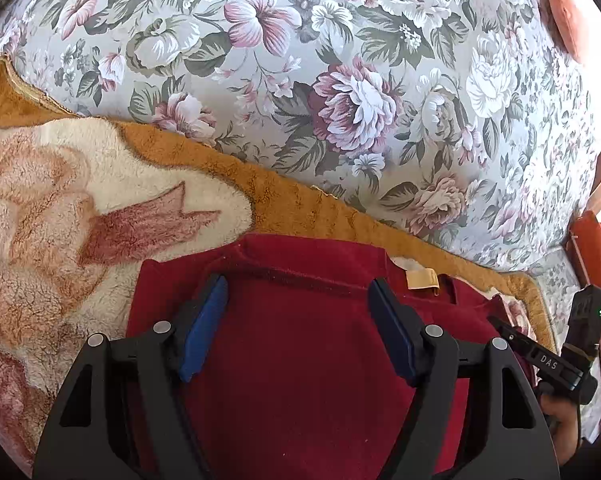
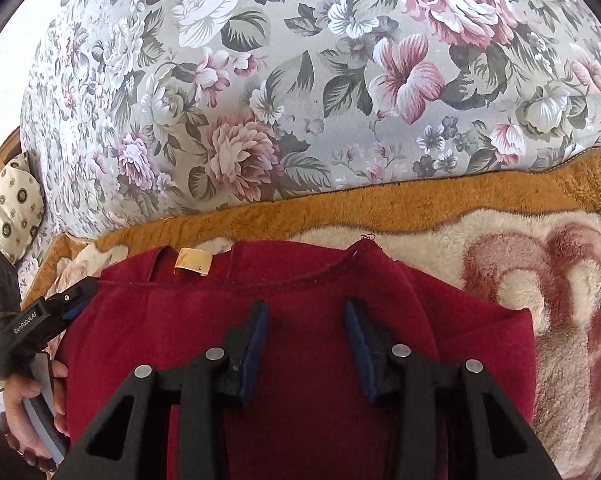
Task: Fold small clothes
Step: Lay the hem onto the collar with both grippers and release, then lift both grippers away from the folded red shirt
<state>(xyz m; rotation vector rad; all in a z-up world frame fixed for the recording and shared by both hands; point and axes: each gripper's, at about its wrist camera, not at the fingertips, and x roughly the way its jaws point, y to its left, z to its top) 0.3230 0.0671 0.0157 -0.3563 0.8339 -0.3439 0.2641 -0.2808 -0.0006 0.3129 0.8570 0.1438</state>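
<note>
While both tongs hang over the red top, here is how things lie:

Left tongs point(image 1: 296, 320): wide open, holding nothing. The blue pads point(image 1: 202, 328) sit just above the red cloth, close to its far edge.

Right tongs point(image 2: 306, 344): open too, but not as wide. Nothing is between the pads. They hover over the red cloth, a little behind the neck.

Red top point(image 2: 300, 360): it lies spread out flat, right under both tongs. The neck hem point(image 2: 300, 282) is on the far side, and the body runs back toward the person. So its long way goes near to far.

Label point(image 2: 193, 261): a small tan tag at the neck. It sits between the two tongs.

Who is nearer: the left tongs are over the left shoulder part and the right tongs over the right. I think each one will grab its own side, but neither has bitten the cloth yet.

Fluffy blanket point(image 1: 80, 184): cream and pink with an orange-brown rim, under the red top.

Flower sheet point(image 1: 340, 60): past the blanket, on the far side.

Spotty cushion point(image 2: 12, 204): far left in the right view.
</note>
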